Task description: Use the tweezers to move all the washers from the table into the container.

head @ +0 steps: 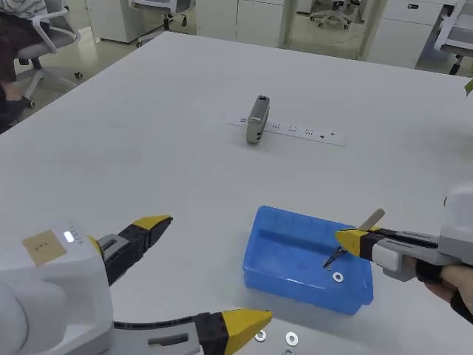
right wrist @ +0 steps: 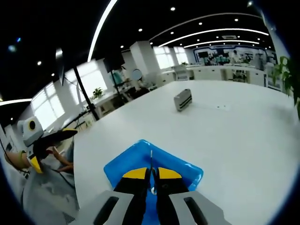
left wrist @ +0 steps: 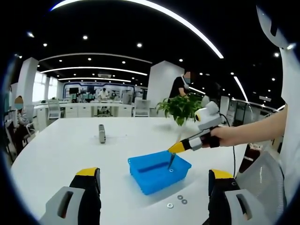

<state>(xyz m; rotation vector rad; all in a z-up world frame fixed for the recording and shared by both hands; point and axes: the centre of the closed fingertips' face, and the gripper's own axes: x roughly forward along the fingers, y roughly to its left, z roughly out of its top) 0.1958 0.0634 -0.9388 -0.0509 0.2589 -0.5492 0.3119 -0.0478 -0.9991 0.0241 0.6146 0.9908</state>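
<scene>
A blue container (head: 275, 251) sits on the white table, and one washer (head: 338, 277) lies inside it. My right gripper (head: 352, 239) hovers over the container's right side, shut on thin tweezers (head: 332, 257) whose tips point down just above that washer. The right gripper view shows the shut jaws (right wrist: 152, 174) with the tweezers (right wrist: 151, 161) over the container (right wrist: 126, 161). Loose washers (head: 260, 336) lie on the table in front of the container. My left gripper (head: 207, 270) stands open and holds nothing, low at the front left. In the left gripper view its jaws (left wrist: 153, 172) face the container (left wrist: 147, 183) and washers (left wrist: 180, 198).
A white power strip (head: 299, 132) lies mid-table, and a grey device (head: 257, 118) stands at its left end. Office chairs (head: 44, 33) stand past the table's far left edge. A potted plant (left wrist: 180, 108) rises behind the table in the left gripper view.
</scene>
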